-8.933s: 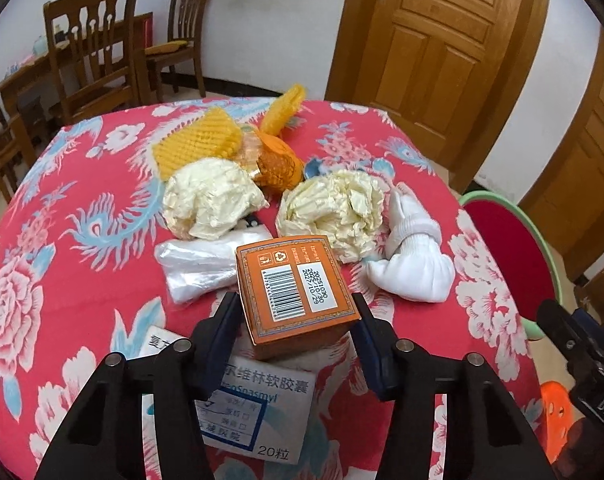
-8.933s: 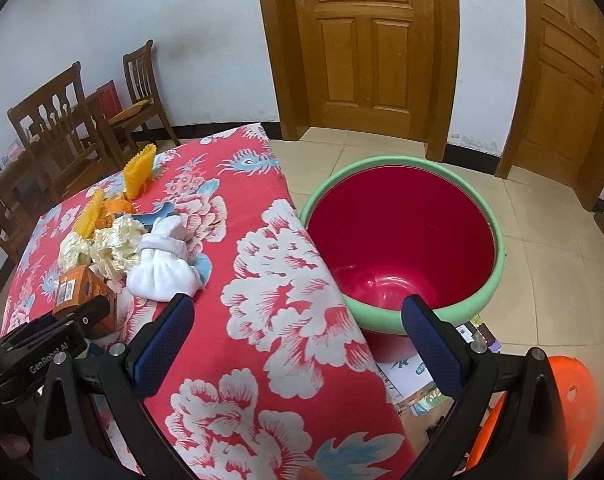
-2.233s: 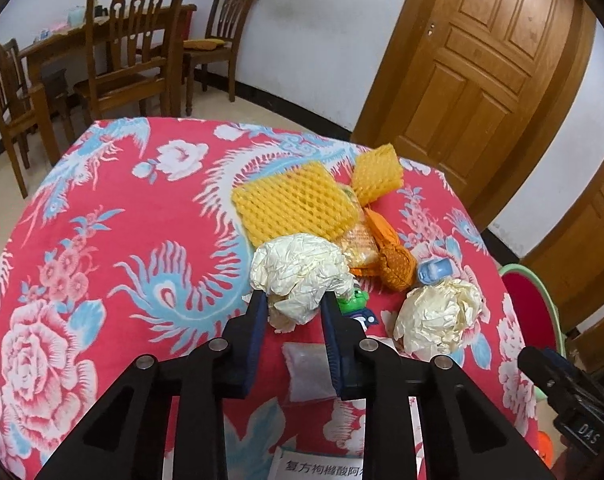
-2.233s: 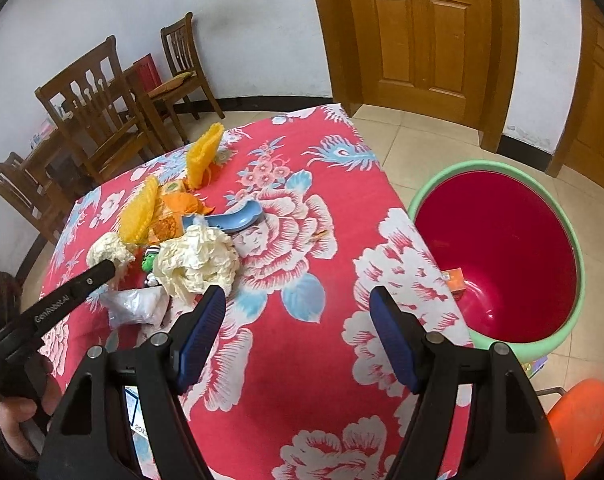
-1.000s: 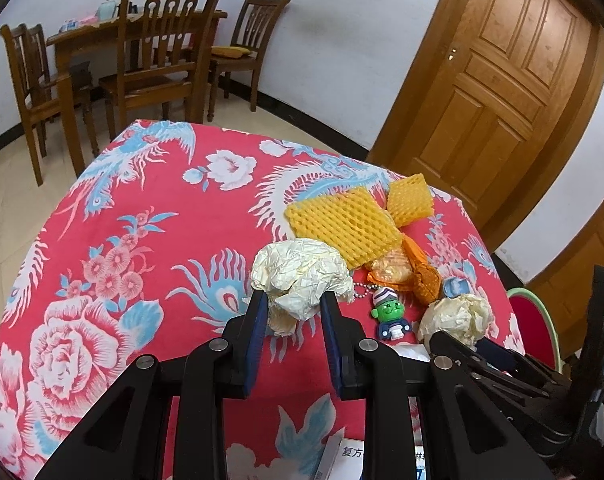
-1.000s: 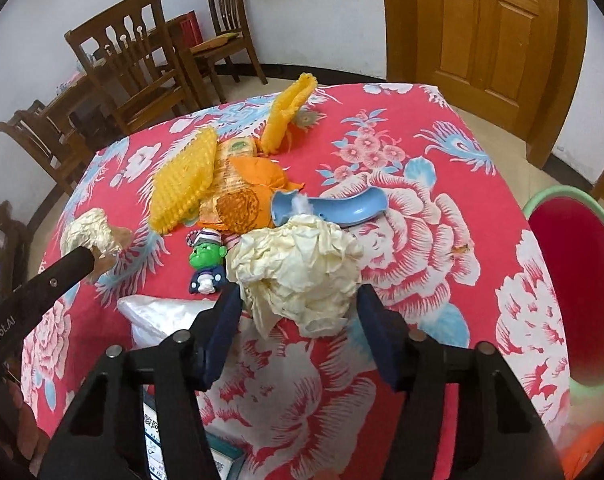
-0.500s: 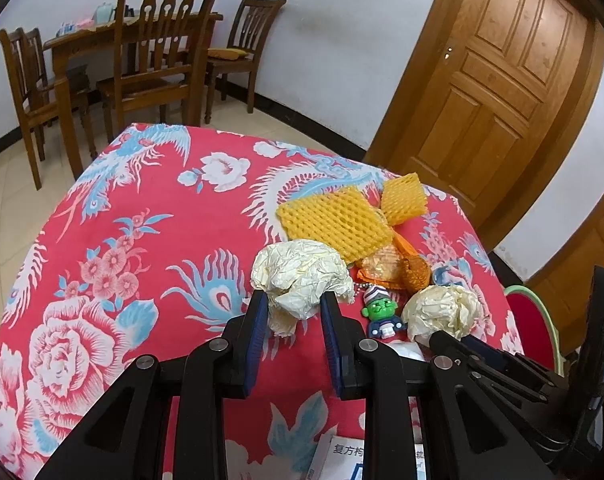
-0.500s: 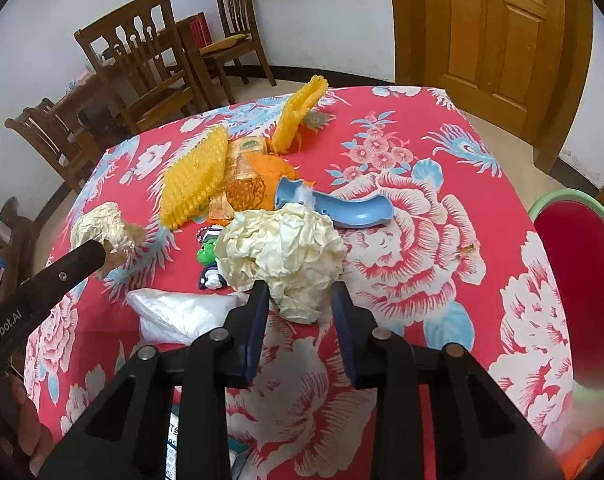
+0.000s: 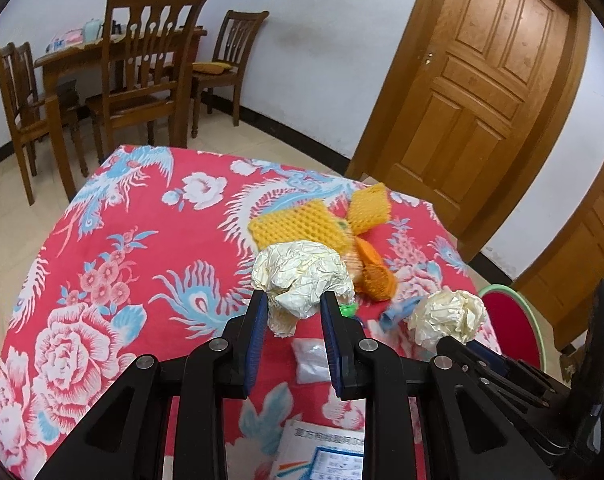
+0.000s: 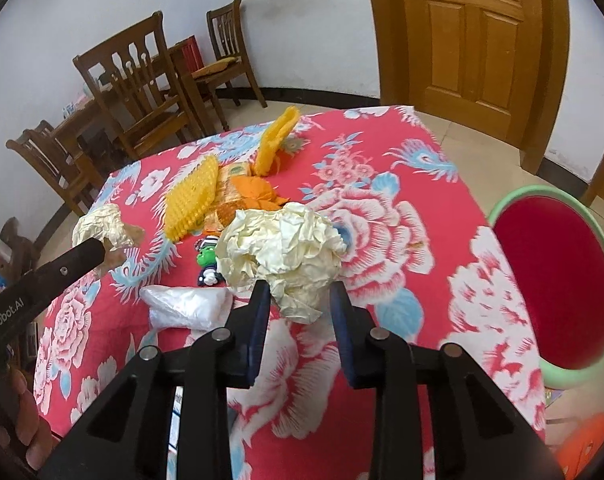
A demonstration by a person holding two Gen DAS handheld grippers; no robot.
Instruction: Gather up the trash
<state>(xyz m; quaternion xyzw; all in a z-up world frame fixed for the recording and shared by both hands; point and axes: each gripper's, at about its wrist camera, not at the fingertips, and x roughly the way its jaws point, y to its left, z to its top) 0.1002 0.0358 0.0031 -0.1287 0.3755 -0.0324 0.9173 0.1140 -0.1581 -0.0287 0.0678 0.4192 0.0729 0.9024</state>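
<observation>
Since half a second ago both crumpled paper balls have risen off the table: my left gripper (image 9: 293, 320) pinches one (image 9: 302, 276), my right gripper (image 10: 299, 308) the other (image 10: 279, 254). Foam nets (image 10: 191, 198), plastic bag (image 10: 185, 306) and medicine box (image 9: 322, 456) remain on the cloth, the red basin (image 10: 558, 280) off the table's right edge awaiting them.

A home dining room: wooden dining chairs (image 9: 149, 76), panelled wooden door (image 9: 474, 80), tiled floor (image 10: 454, 128), and a table (image 9: 121, 248) under floral cloth.
</observation>
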